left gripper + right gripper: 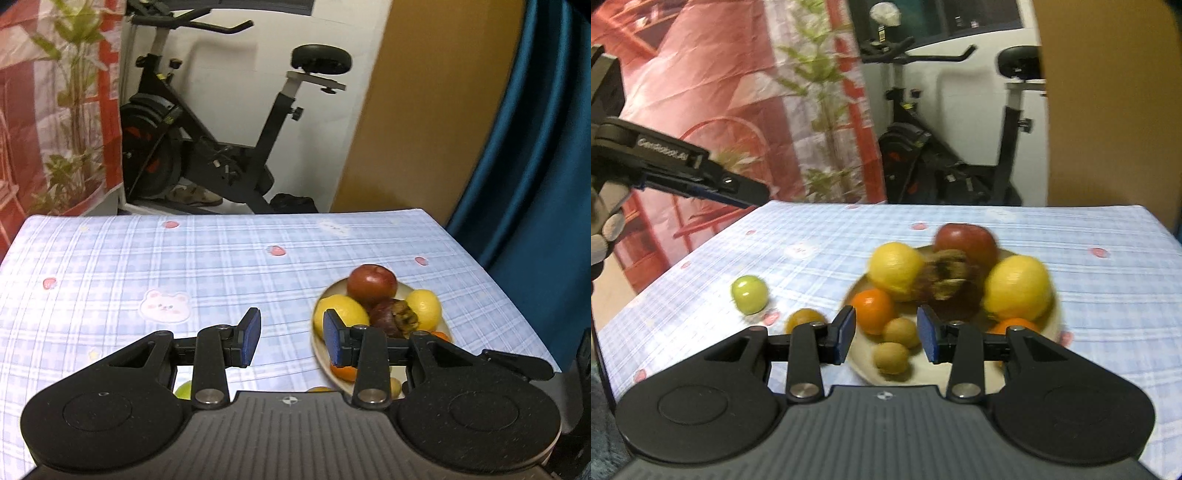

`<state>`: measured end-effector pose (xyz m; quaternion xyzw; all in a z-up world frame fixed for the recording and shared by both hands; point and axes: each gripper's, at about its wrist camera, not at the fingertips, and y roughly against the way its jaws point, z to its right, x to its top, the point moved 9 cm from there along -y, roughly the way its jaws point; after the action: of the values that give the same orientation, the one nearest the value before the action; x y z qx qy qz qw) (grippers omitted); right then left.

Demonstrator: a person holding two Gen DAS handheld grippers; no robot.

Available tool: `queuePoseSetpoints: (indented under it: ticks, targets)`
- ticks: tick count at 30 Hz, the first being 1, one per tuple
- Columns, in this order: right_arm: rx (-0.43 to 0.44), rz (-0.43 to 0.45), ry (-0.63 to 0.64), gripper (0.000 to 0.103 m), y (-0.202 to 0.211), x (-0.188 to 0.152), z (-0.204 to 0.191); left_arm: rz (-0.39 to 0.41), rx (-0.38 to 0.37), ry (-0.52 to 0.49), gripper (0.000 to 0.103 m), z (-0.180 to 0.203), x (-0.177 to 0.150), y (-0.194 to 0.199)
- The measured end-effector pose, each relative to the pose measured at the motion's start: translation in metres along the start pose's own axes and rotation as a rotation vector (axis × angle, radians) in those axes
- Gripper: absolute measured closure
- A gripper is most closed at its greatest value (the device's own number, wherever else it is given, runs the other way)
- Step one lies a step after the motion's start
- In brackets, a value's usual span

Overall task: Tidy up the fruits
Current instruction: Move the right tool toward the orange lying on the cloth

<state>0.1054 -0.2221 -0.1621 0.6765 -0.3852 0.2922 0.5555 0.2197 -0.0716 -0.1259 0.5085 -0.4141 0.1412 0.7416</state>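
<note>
A tabletop (221, 266) under a pale blue checked cloth with small pink prints and a bear patch fills the near part of the room. Behind it a black exercise bike (221, 147) stands against a white wall (229, 66). To the left hangs a red-and-white printed sheet (44, 129) showing green leafy stems. To the right a plain tan panel (424, 110) rises, and beside it a deep blue curtain (535, 147) falls in folds.

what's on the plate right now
On the plate: a red apple, two lemons, oranges, two small brown fruits and a dark purple fruit. The pile hides anything beneath.
</note>
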Motion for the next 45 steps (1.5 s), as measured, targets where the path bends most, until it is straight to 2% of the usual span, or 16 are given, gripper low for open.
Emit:
queuePoseSetpoints:
  ticks: [7,11,16,25,29,41,45]
  targets:
    - [0.053,-0.065,0.129,0.063,-0.035,-0.001,-0.038,0.010,-0.002,0.040,0.064,-0.016,-0.013,0.003]
    - [0.067,-0.077,0.169,0.063,-0.052,0.003,-0.054,0.012,-0.007,0.086,0.064,-0.026,-0.022,0.003]
    - [0.075,-0.138,0.202,0.063,-0.071,-0.008,-0.062,0.019,-0.024,0.107,0.064,-0.029,-0.029,0.000]
    - [0.057,-0.131,0.235,0.067,-0.055,-0.024,-0.064,-0.038,-0.096,0.119,0.064,-0.022,-0.054,-0.014]
    - [0.062,-0.150,0.211,0.078,-0.053,-0.034,-0.061,-0.067,-0.132,0.139,0.064,-0.017,-0.063,-0.024]
    - [0.063,-0.149,0.162,0.078,-0.051,-0.038,-0.058,-0.123,-0.178,0.211,0.063,-0.001,-0.068,-0.071]
    - [0.069,-0.146,0.138,0.077,-0.049,-0.039,-0.055,-0.151,-0.187,0.179,0.064,0.004,-0.075,-0.074]
